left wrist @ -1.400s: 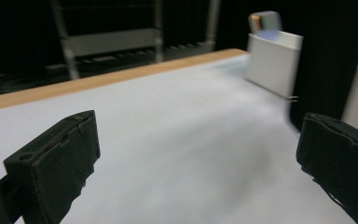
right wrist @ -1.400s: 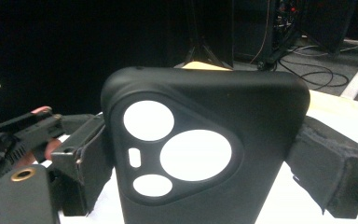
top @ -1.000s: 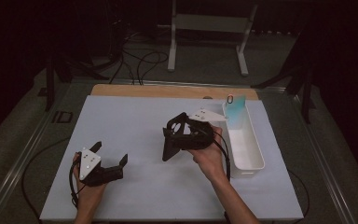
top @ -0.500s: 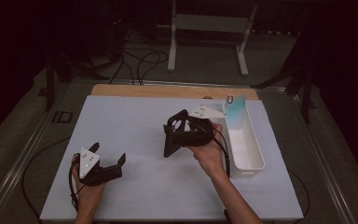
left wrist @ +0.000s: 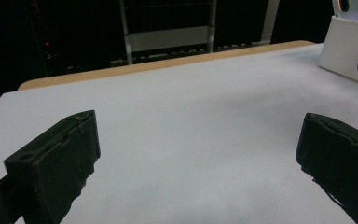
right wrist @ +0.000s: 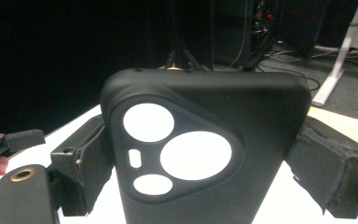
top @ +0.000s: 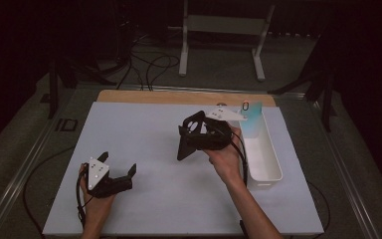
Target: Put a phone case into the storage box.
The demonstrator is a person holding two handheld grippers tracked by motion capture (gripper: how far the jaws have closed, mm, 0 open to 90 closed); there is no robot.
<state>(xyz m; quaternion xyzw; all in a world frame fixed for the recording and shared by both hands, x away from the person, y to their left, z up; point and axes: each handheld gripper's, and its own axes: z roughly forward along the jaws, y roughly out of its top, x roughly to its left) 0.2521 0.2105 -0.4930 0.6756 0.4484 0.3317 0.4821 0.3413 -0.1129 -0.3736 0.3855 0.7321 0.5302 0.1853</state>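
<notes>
The right gripper point(top: 186, 142) was clamped on a black phone case point(right wrist: 200, 154), its two padded jaws pressing the case's long edges, the camera cut-outs facing the gripper's own camera. From above, the case point(top: 184, 147) hung down off the jaws, lifted over the middle of the white table mat point(top: 144, 124), its lower corner close to the mat or perhaps just touching it; I could not tell which. Over the last second the right hand point(top: 224, 159) had drawn a little nearer the person and tipped the case more steeply, so it stood closer to upright than it had. That read to me as a carry under way, not a put-down yet.

The left gripper point(top: 117, 174) lay low at the near left of the mat, jaws spread wide with nothing between them, only bare mat ahead of it. It had slid slightly further left and towards the person, well apart from the case.

The white bin point(top: 263, 159) sat just to the right of the right hand, with a pale blue phone-like item point(top: 251, 117) standing at its far end. My guess was the case had come from that side and was being brought across for the idle left gripper to help with
</notes>
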